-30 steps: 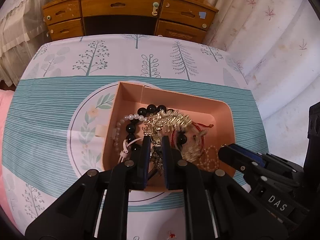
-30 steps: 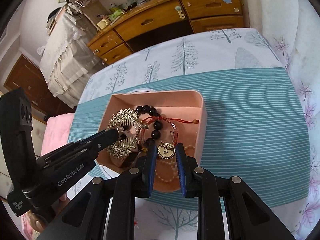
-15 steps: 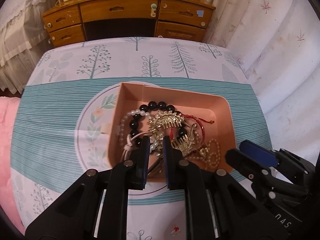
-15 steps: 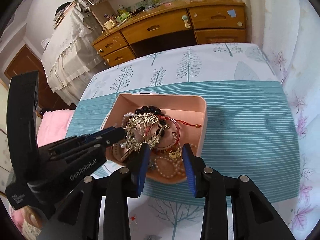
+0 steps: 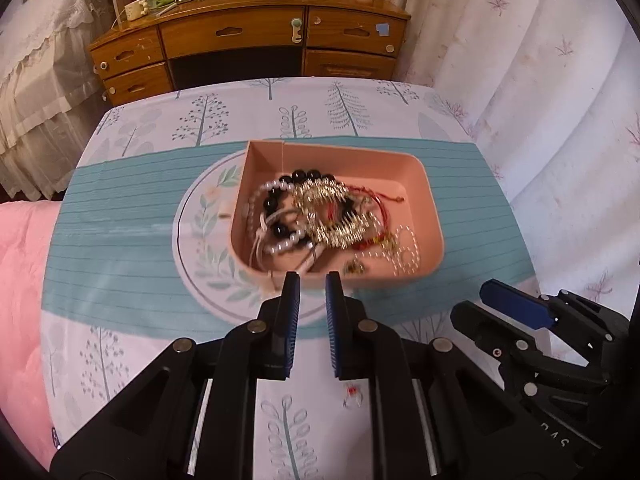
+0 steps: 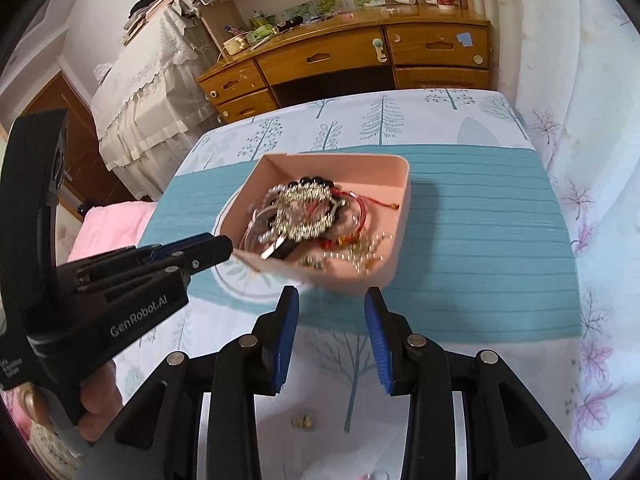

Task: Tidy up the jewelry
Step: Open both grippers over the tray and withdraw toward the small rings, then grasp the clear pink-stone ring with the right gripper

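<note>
Left wrist view looks down on a pink tray (image 5: 432,216) standing on a table (image 5: 120,220) that is covered with a cloth of teal stripes and printed trees. The tray holds a tangled heap of jewelry: a black bead bracelet (image 5: 276,204), a pearl strand (image 5: 280,246), a gold comb-like ornament (image 5: 320,196), a red cord bracelet (image 5: 380,200) and a thin pale chain (image 5: 406,252) toward its right side. The heap is blurred, so finer details cannot be told.

The left tool (image 5: 312,284) sits just near of the tray's near wall, its blue-padded fingers a narrow gap apart with nothing between them. To its right, the right tool (image 5: 516,308) shows from the side, lower and well right of the tray.

From the right wrist view, the right tool (image 6: 331,300) has its fingers spread wide and empty, near the tray's (image 6: 400,208) near edge but apart from it. The left tool (image 6: 212,248) reaches in from the left, its tip close to the tray's near left corner; whether it touches cannot be told. A small gold piece (image 6: 303,423) lies on the cloth between the right tool's arms, outside the tray. In the left view a tiny piece with a red spot (image 5: 352,394) likewise lies on the cloth near of the tray.

A wooden desk (image 5: 248,40) with drawers stands at the far end.
</note>
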